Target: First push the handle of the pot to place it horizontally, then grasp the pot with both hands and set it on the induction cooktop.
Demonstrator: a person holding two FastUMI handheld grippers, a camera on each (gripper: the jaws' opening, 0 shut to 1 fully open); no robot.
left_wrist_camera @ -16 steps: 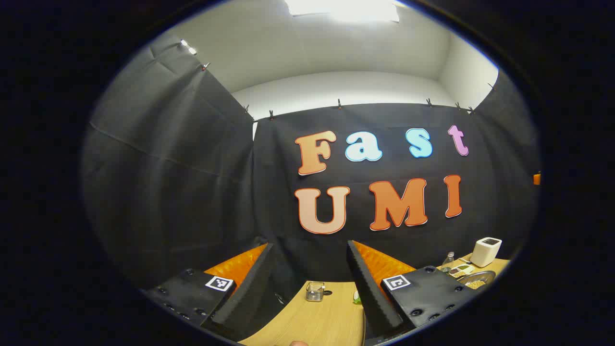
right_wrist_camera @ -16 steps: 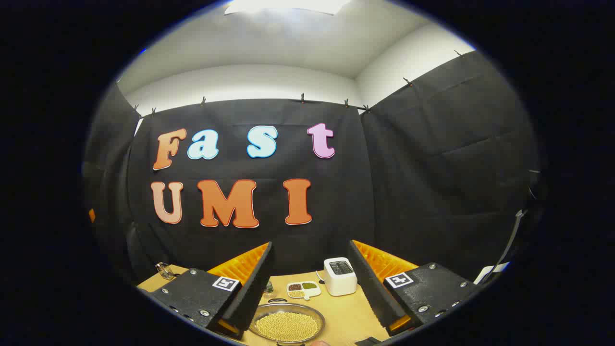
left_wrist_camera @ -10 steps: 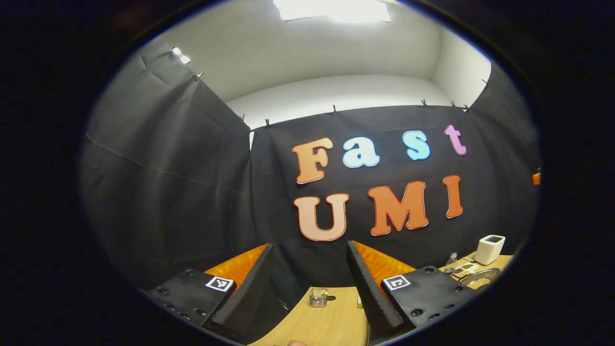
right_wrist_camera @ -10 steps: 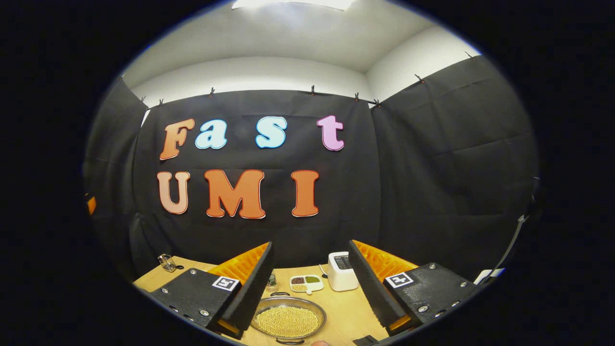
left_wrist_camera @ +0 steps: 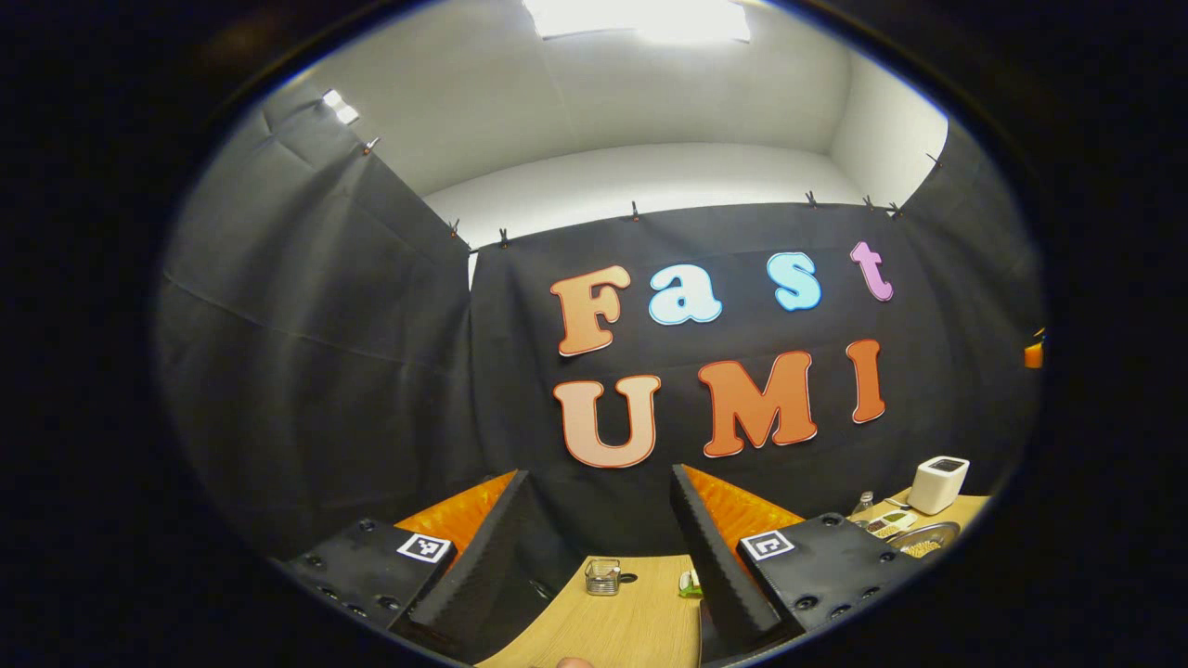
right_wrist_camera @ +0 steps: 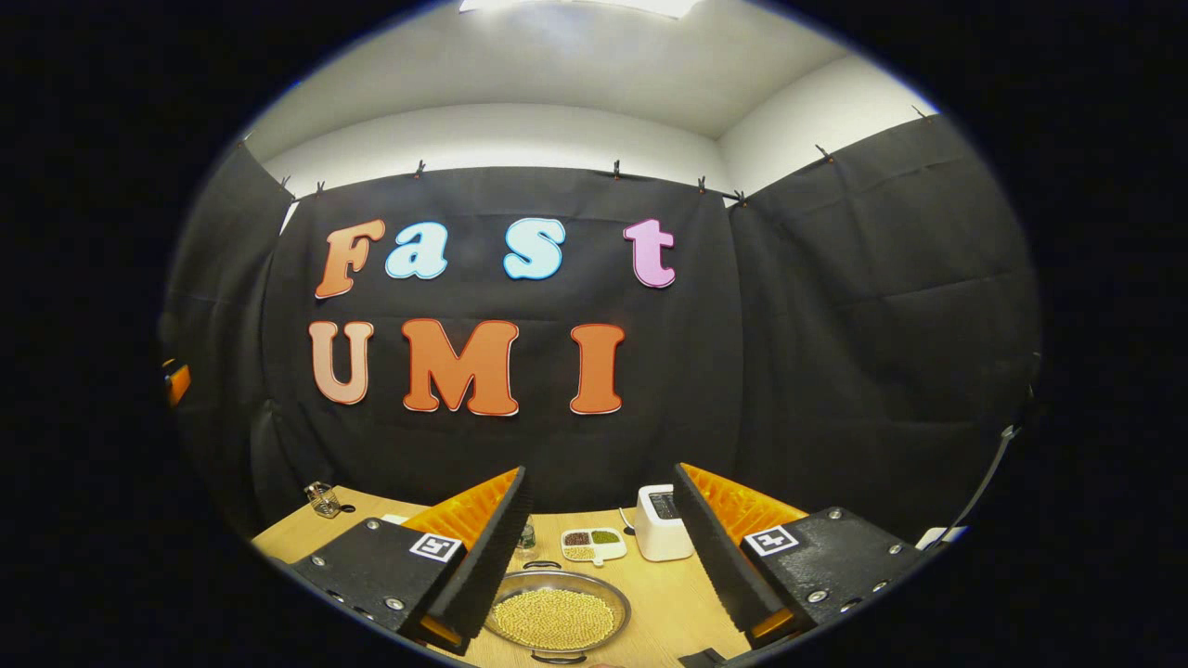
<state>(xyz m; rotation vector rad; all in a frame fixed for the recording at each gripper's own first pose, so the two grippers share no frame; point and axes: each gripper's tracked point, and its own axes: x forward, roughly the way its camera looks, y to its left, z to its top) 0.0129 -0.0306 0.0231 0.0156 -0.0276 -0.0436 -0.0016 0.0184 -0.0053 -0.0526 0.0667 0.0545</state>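
Right hand-held gripper [right_wrist_camera: 599, 533] gapes above wooden table [right_wrist_camera: 664, 598] before black cloth wall [right_wrist_camera: 835, 325].

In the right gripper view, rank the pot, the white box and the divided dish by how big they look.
1. pot, full of yellow grains, clearly largest, though it is also nearest the camera.
2. white box.
3. divided dish, about as wide as the box but flatter; those two are close.

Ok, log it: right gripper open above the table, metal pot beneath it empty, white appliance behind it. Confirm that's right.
One thing is wrong: the pot is not empty. The right gripper view shows it filled with small yellow beans. The rest stands: the right gripper is open, and the white appliance sits behind the pot on the table.
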